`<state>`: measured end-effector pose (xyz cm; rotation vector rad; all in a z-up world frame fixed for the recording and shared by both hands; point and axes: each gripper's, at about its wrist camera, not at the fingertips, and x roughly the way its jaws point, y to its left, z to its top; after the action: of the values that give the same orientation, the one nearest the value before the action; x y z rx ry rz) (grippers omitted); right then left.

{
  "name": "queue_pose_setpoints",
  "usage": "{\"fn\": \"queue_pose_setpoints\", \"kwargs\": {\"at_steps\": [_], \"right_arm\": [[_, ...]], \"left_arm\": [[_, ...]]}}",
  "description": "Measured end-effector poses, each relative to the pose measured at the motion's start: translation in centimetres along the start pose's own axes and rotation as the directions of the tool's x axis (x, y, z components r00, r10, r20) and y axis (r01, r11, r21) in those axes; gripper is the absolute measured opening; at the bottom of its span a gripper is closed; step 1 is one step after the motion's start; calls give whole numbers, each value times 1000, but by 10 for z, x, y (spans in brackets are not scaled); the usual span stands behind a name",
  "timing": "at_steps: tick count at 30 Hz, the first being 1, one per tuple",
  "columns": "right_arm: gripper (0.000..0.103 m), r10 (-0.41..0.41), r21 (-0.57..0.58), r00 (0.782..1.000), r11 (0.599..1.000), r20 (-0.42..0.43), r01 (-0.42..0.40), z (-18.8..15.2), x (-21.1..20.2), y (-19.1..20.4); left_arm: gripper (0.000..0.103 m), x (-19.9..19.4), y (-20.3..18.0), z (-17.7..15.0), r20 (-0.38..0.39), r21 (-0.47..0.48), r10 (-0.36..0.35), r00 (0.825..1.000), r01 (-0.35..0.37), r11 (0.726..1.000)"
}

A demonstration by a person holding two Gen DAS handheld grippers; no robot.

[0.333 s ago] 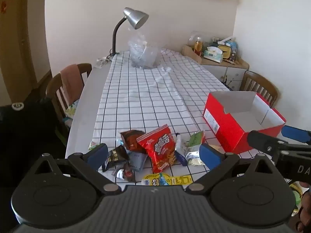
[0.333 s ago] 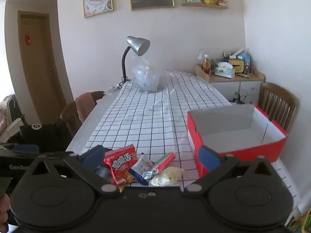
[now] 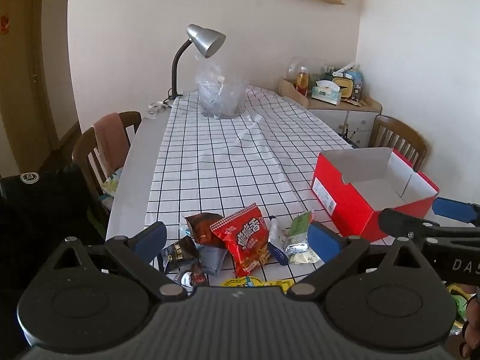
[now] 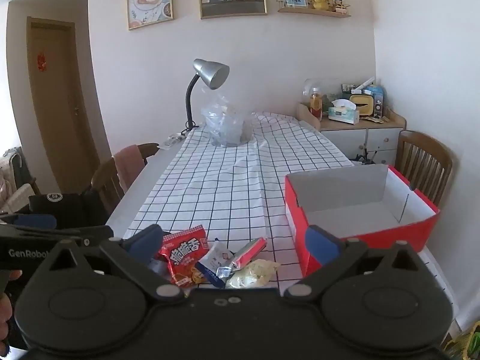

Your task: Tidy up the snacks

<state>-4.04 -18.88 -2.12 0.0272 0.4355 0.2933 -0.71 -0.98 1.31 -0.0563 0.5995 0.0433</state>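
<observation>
Looking at a loose pile of small snack packets at the near edge of the checked-cloth worktop (image 3: pixel 228 162), just left of the open red cardboard box with white lining (image 3: pixel 345 207), apparently empty. Judging all packets as light, soft, crinkly film: slippery, easily crushed, likely sliding on the cloth rather than lifting if nudged. Sitting on top: glossy red crimped-edge snack bag (image 3: pixel 247 241), puffed, contents probably brittle; pinching its flat crimped top seam looking safest, not the belly. Lying beside it: dark brown foil pouch (image 3: pixel 203 227), black sachets (image 3: pixel 177 253), green-and-silver wrapper (image 3: pixel 297 234), pale yellow packet (image 4: pixel 255 271), red stick pack (image 4: pixel 249 250). Overlapping, so taking the top one first.

Hanging over the pile: left tool (image 3: pixel 237 237), jaws spread fully wide, gripping nothing, pads not visibly touching any packet. Sitting alongside: right tool (image 4: pixel 237 241), equally wide open and empty, right pad just in front of the box wall; contact not possible to confirm.
</observation>
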Motion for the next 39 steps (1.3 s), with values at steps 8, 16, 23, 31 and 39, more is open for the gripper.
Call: {"fn": "queue_pose_setpoints", "kwargs": {"at_steps": [8,16,23,31,39], "right_arm": [[101,3,5,1000,1000,-7,-3,10,20,-21],[101,-15,0,1000,1000,-8,15,10,19,-19],[101,-18,-4,1000,1000,-16,18,10,19,-18],[101,-19,-10,1000,1000,-5,19,10,18,-15],[101,-22,-16,1000,1000,5,22,11,15,-13]], "left_arm": [[101,-4,1,-1,14,1,-5,1000,5,1000],[101,-1,5,-2,-17,-14,-13,1000,13,1000],[101,0,6,-3,-18,-13,-19,1000,19,1000],[101,-1,8,0,-10,-15,-19,1000,19,1000],[101,-4,10,1,0,-18,-24,1000,24,1000]]}}
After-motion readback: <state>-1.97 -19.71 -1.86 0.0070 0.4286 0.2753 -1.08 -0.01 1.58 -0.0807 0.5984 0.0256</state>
